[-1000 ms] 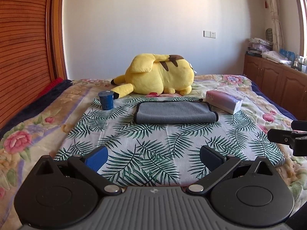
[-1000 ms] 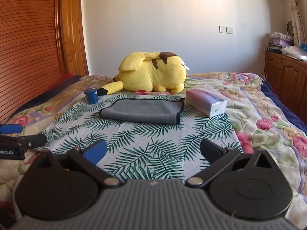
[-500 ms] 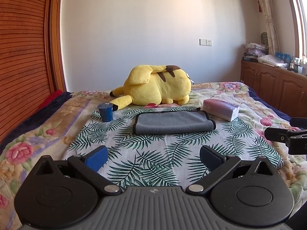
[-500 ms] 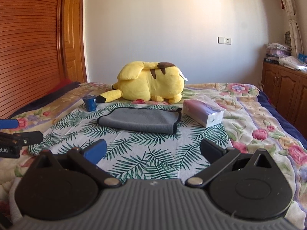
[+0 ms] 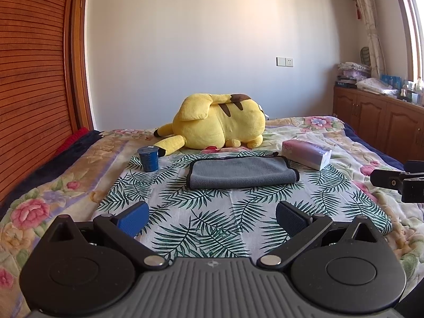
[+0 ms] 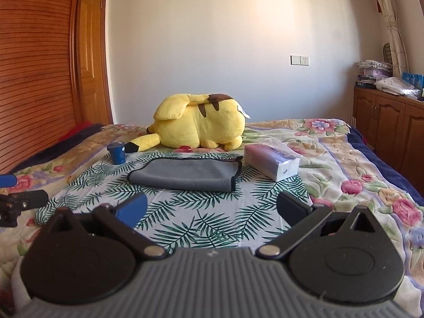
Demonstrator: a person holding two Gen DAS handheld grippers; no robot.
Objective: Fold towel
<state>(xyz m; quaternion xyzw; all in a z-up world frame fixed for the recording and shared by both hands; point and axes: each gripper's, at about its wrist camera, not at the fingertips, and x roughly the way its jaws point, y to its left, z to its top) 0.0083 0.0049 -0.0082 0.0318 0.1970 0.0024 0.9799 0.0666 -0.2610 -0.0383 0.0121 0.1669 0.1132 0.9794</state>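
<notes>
Left gripper (image 5: 210, 216): jaws spread wide, nothing between them, blue-padded fingers (image 5: 132, 218) pointing forward, held level and low. Right gripper (image 6: 212, 209): likewise spread wide and empty, fingers (image 6: 292, 206) forward, level. Each shows at the edge of the other's view: the right at the left camera's right margin, the left at the right camera's left margin. The two sit side by side, apart.

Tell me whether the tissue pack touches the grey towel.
Apart. The right wrist view shows leaf-print cloth between the tissue pack and grey towel.
</notes>
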